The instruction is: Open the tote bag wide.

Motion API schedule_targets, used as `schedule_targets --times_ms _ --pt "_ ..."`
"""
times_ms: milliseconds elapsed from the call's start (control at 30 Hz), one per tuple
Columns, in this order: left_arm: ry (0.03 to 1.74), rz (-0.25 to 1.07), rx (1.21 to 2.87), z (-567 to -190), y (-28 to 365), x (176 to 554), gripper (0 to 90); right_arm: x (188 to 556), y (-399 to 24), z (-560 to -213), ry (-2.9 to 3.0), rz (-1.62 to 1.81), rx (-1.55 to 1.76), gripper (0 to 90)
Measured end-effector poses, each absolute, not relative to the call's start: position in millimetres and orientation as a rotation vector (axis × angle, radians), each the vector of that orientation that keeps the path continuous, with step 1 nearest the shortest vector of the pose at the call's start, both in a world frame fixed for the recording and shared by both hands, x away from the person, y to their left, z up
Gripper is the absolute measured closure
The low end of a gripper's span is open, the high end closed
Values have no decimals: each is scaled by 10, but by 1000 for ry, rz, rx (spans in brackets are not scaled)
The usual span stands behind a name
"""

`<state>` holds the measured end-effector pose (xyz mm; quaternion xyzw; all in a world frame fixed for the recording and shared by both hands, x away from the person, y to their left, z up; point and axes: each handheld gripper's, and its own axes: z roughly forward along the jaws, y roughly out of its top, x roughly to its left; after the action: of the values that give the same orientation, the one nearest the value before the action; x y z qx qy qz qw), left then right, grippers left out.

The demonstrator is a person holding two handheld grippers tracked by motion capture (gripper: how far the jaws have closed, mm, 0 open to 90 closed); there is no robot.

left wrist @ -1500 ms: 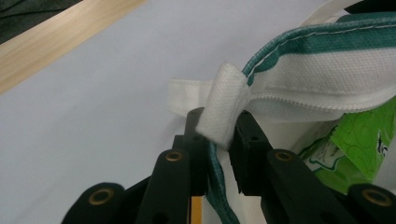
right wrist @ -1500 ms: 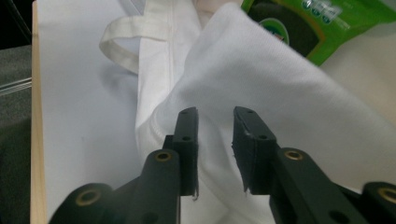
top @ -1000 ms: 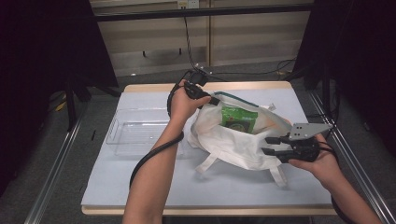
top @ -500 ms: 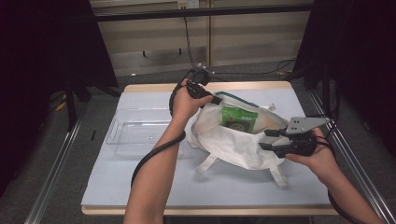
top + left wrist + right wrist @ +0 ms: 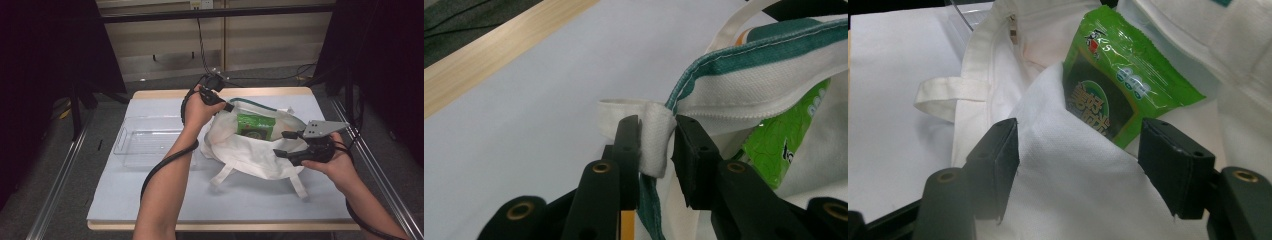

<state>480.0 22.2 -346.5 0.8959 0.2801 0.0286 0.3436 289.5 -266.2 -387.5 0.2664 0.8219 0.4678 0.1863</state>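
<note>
Pinching the white cloth tote bag's (image 5: 255,150) green-trimmed rim in my closing left gripper (image 5: 656,137), I hold its mouth open while my right gripper (image 5: 1078,150), jaws spreading wide and empty, faces the green snack packet (image 5: 1120,90) inside, not yet grasped.

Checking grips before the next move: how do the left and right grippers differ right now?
The left gripper has its jaws nearly closed, a fold of the white bag between them; they have just been closing. The right gripper has wide jaws that have just been opening, with bag cloth and the green packet ahead of them, ungripped. The left is at the bag's far rim, the right at its near side. Both have black jaws.
</note>
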Motion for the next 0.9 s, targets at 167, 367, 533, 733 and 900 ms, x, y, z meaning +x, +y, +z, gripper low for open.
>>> schedule_targets --times_ms 167,367,533,733,900 --pt "762 62 2319 -3465 193 4800 766 2933 -2617 -3926 2380 1301 725 441" --pt "798 81 2320 -3459 140 4827 807 2933 -2645 -3998 2482 1255 702 814" --pt "843 101 2320 -3509 56 4873 807 2916 -2682 -4107 2523 1261 701 860" --pt "884 110 2323 -3634 27 4951 807 2881 -2693 -4236 2557 1252 703 864" --pt "910 84 2325 -3746 32 4978 807 2877 -2709 -4289 2564 1265 715 864"
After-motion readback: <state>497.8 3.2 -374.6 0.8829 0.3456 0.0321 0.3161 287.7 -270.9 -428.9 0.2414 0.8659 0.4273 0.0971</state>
